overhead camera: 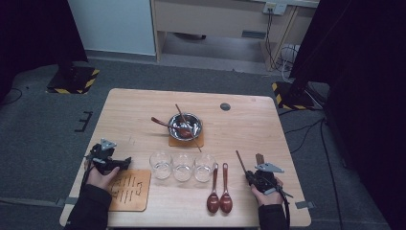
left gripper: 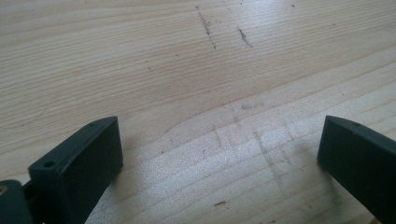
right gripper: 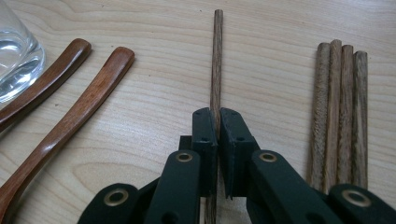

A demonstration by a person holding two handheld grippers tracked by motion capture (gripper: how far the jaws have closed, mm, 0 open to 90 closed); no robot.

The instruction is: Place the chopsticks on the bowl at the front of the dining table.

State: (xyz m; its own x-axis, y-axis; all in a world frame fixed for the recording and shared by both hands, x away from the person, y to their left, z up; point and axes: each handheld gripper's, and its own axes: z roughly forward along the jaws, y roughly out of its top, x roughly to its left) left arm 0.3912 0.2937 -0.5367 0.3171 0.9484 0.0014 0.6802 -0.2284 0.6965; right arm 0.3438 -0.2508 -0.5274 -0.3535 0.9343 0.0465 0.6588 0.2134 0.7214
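Clamping single chopstick [right gripper: 216, 60], right gripper [right gripper: 217, 122] near table's [left gripper: 187, 70] right edge; left gripper [left gripper: 219, 154] gaping wide over bare wood, near-left.

Single dark wooden chopstick [right gripper: 216, 70], straight, pointing away along the table, just left of four bundled chopsticks [right gripper: 340, 112].

Wooden table [overhead camera: 239, 124]: glasses [overhead camera: 182, 166], spoons [overhead camera: 219, 191], chopsticks [right gripper: 340, 116]

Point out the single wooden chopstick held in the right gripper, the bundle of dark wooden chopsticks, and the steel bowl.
single wooden chopstick [right gripper: 217, 60], right gripper view, bare shaft.
bundle of dark wooden chopsticks [right gripper: 340, 107], right gripper view, mid-length.
steel bowl [overhead camera: 196, 123], high view, right rim.
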